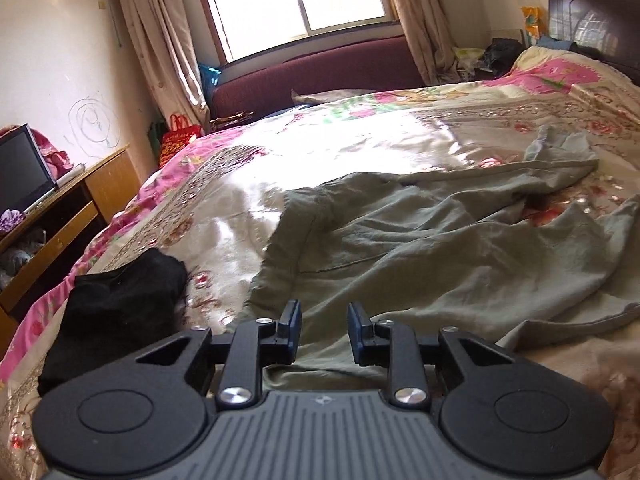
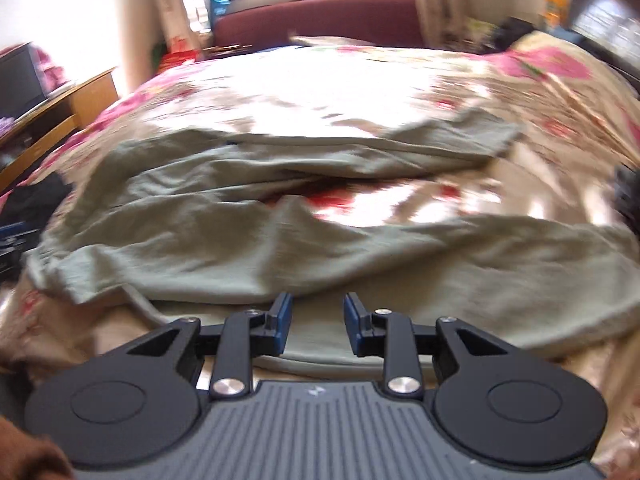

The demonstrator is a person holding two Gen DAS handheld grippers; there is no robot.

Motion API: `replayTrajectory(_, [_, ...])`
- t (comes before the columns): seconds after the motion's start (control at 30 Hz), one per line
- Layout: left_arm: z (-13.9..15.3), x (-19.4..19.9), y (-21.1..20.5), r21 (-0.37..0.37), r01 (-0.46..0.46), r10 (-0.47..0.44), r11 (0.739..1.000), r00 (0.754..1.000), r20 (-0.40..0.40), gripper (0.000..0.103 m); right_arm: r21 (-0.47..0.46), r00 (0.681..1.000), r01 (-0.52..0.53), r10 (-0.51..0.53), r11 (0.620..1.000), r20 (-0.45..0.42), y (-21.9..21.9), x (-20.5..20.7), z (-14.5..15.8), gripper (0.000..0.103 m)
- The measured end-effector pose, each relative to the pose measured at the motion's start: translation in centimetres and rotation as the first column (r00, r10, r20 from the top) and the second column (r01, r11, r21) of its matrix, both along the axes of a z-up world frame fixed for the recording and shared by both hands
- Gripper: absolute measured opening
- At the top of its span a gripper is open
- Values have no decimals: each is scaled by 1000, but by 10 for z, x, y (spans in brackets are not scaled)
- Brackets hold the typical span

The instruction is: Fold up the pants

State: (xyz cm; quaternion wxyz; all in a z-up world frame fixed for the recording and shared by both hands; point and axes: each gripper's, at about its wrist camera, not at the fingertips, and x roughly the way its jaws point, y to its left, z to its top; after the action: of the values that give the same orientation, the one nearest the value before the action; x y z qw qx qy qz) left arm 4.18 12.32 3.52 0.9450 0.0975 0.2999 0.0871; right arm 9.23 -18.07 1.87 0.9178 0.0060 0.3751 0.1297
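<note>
Grey-green pants (image 1: 420, 240) lie crumpled and spread out on a floral bed cover (image 1: 224, 176). In the left wrist view the waist end is nearest and the legs run off to the right. My left gripper (image 1: 324, 330) is open and empty, just above the near edge of the waist. In the right wrist view, which is blurred, the pants (image 2: 248, 224) lie across the bed with both legs pointing right and a gap between them. My right gripper (image 2: 316, 326) is open and empty over the near leg's edge.
A folded black garment (image 1: 116, 308) lies on the bed left of the pants. A wooden desk (image 1: 64, 220) with a monitor (image 1: 20, 168) stands left of the bed. A maroon window seat (image 1: 312, 68) and curtains lie beyond. A dark headboard (image 1: 596, 12) is at far right.
</note>
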Motion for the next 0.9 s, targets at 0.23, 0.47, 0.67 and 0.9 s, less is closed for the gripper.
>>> replayTrajectory(0.23, [-9,37,-100,-79,233,-238,969,970,-49,41,152,855,519,-512,841,-88,-157,22,-23,33])
replayTrajectory(0.47, [-18,59,-182,-75,381,-386,922,918,-90,42,317,724,685,-661,656,-197,-231,43,-47,36])
replayTrajectory(0.67, [-24,62,-199,-62,416,-420,907,900,-117,42,451,729,667,-644,593,-231,-251,38,-55,2])
replayTrajectory(0.9, [-45,69,-184,-114,385,-401,916,898,-180,42,316,693,714,-695,625,-190,-264,19,-50,9])
